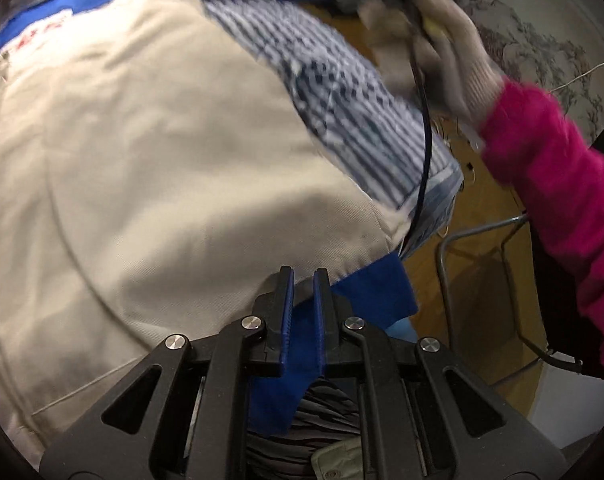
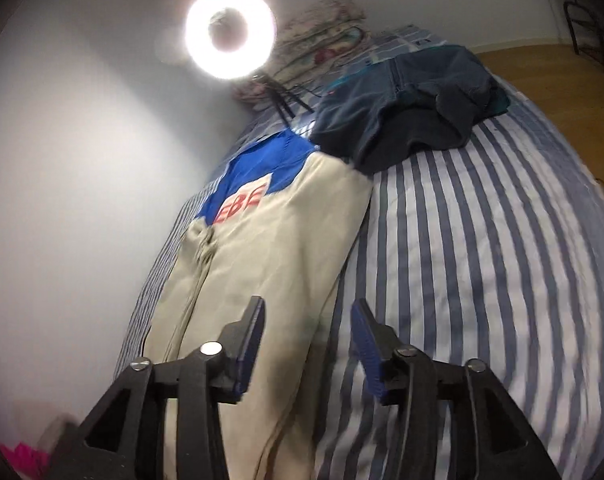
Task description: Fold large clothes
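Observation:
A large beige jacket (image 1: 142, 160) with a blue yoke and red letters lies spread on the striped bed sheet (image 1: 302, 60). My left gripper (image 1: 303, 280) is shut on a blue trim piece (image 1: 373, 292) at the jacket's near edge, and the blue cloth runs between the pads. In the right wrist view the same jacket (image 2: 262, 264) stretches away toward the wall. My right gripper (image 2: 307, 308) hovers open over the jacket's right edge with nothing between its fingers.
A pile of dark clothes (image 2: 409, 108) sits on the striped sheet (image 2: 481, 240) beyond the jacket. A ring light (image 2: 230, 32) and a folded floral blanket (image 2: 321, 36) stand near the wall. A gloved hand (image 1: 453, 52) with a pink sleeve (image 1: 561, 200) reaches over the bed's edge. Wooden floor (image 1: 481, 248) lies below.

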The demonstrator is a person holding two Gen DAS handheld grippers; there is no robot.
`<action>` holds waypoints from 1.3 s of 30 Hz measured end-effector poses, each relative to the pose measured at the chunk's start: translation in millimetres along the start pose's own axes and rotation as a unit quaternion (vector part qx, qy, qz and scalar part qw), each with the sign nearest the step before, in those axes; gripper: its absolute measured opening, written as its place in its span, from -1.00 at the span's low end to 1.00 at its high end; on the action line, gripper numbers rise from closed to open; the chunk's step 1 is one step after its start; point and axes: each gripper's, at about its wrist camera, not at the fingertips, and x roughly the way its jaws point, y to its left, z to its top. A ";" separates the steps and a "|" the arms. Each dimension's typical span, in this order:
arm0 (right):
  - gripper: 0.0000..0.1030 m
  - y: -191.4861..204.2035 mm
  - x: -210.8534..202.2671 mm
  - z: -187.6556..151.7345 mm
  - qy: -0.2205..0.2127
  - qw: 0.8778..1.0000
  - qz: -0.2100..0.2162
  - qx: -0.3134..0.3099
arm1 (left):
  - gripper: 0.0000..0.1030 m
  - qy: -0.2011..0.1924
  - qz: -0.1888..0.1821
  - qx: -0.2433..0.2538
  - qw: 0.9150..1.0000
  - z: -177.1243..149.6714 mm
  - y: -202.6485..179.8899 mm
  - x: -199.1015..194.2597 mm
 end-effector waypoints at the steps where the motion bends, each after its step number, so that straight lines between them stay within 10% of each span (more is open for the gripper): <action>1: 0.04 -4.8 10.8 7.6 0.000 1.000 0.002 0.006 | -0.87 0.005 -0.001 -0.001 1.000 -0.3 1.5 3.9; 12: 0.06 -58.5 113.7 42.3 0.022 0.994 0.057 0.090 | -0.87 0.012 -0.013 -0.014 1.000 -4.1 8.7 10.3; 15: -0.85 -46.2 117.3 52.7 0.043 0.992 0.085 0.082 | -0.87 0.018 -0.016 -0.020 1.000 1.2 10.0 14.9; 18: -0.98 -13.4 99.1 72.3 0.051 0.998 0.033 0.012 | -0.87 0.023 -0.015 -0.025 0.999 -0.4 9.1 16.2; 21: -0.98 30.6 80.6 98.0 0.051 0.989 -0.083 -0.111 | -0.87 0.021 -0.012 -0.026 0.999 -2.4 8.9 16.3; 26: -0.76 22.5 125.1 93.6 0.122 0.970 -0.158 -0.142 | -0.87 0.020 -0.009 -0.014 1.000 -5.1 5.4 16.0; 32: -0.32 15.4 51.9 66.8 0.084 0.993 -0.060 -0.056 | -0.53 -0.026 0.001 -0.020 0.999 -22.5 4.1 -26.0; 39: -0.19 13.9 -60.9 -70.8 0.069 0.997 -0.033 0.006 | -0.18 -0.071 0.001 -0.114 0.991 -37.5 55.7 -55.2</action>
